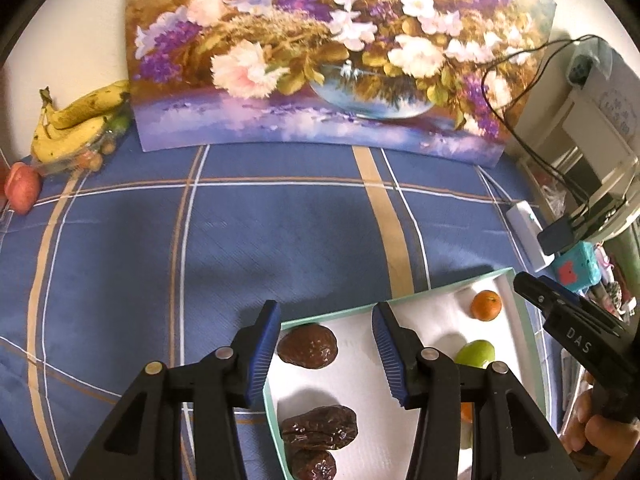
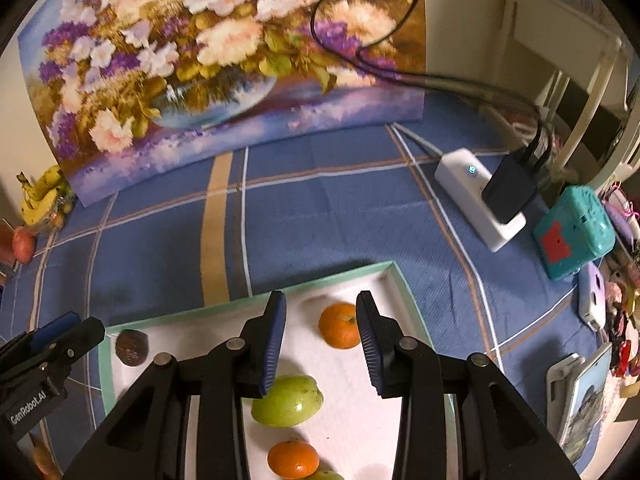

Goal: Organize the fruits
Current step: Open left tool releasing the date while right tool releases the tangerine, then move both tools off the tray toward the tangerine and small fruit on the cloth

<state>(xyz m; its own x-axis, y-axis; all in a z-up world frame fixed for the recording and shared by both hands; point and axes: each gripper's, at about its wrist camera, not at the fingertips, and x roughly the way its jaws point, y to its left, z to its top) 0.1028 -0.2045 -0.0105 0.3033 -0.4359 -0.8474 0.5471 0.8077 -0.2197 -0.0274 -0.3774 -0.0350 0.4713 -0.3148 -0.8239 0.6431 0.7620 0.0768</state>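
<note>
In your left wrist view, your left gripper (image 1: 326,344) hangs with its jaws wide apart and nothing between them, over the near-left part of a shallow white tray (image 1: 404,304) with a mint-green rim. The tray sits on a blue checked tablecloth (image 1: 240,240). Three wrinkled brown dates lie along the tray's left side: one (image 1: 307,345) just past the left jaw, a second (image 1: 319,427) nearer you, and a third (image 1: 313,465) touching it at the bottom edge. A small orange (image 1: 485,305) rests in the far right corner and a green fruit (image 1: 475,353) peeks out behind the right jaw. Far left, bananas (image 1: 76,120) and a red fruit (image 1: 23,192) sit at the cloth's edge, beside a flower painting (image 1: 320,52).

In your right wrist view, your right gripper (image 2: 321,340) also holds its jaws apart, empty, above the tray's (image 2: 248,300) right half. An orange (image 2: 339,326) lies between the jaw tips, near the right one. A green fruit (image 2: 292,400) sits beneath the left jaw, with another orange (image 2: 293,459) nearer you. One date (image 2: 131,347) lies in the far left corner. A white charger block (image 2: 476,200) and a teal box (image 2: 572,236) stand to the right.
</note>
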